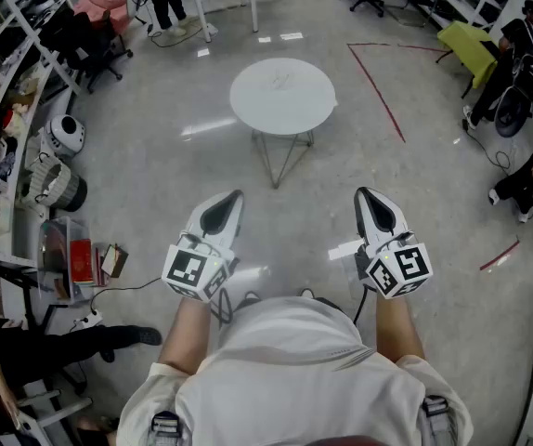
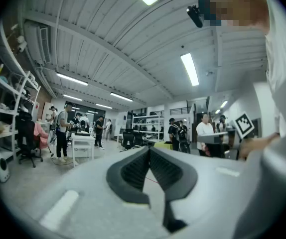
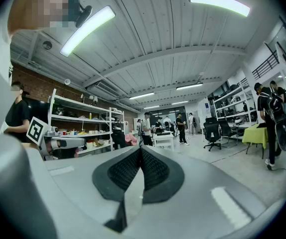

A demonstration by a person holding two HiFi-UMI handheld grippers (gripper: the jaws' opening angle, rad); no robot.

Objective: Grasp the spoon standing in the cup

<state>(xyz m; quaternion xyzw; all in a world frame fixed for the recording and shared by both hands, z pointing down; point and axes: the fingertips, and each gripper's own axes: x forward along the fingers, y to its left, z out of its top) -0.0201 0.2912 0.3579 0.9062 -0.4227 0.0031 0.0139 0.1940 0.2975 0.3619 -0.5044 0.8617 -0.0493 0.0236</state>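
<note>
I hold both tools low in front of me. The left gripper [image 1: 231, 199] has its fingers [image 2: 133, 171] pressed together on nothing, and the right gripper [image 1: 365, 196] has its fingers [image 3: 125, 171] closed and empty too. I can find neither cup nor spoon in any view. The round white surface [image 1: 282, 100] ahead, well apart from me, shows only a faint mark I cannot make out.

My main risk is aiming at the wrong place, since both gripper views look across the room rather than down at a target. If I arrive with my fingers closed, I would likely knock the spoon or tip the cup. A cable [image 1: 132, 286] lies on the floor near my feet and could catch me as I step.
</note>
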